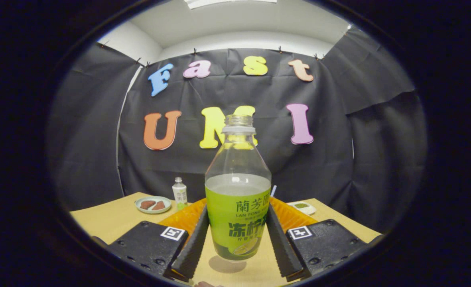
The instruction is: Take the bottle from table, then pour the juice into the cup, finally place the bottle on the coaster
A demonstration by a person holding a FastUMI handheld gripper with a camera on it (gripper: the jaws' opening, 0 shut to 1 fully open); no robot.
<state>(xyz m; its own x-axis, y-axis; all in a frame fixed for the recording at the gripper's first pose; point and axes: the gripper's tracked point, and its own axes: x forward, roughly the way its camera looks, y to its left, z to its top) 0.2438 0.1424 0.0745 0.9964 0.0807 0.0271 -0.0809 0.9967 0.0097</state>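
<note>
A clear plastic bottle (237,199) with a green label and no cap stands upright between my two fingers, which press on its sides. It holds pale juice up to about the label's top. Its base hangs a little above the tan table (107,219), with a shadow on the wood right under it. My gripper (237,235) is shut on the bottle's lower half. Behind the bottle lies an orange mat (183,217), partly hidden by it.
A small plate (153,204) with two brown pieces sits at the back left of the table. Beside it stands a small capped bottle (179,193). A small white dish (302,207) with something green lies at the back right. Black cloth walls close the booth.
</note>
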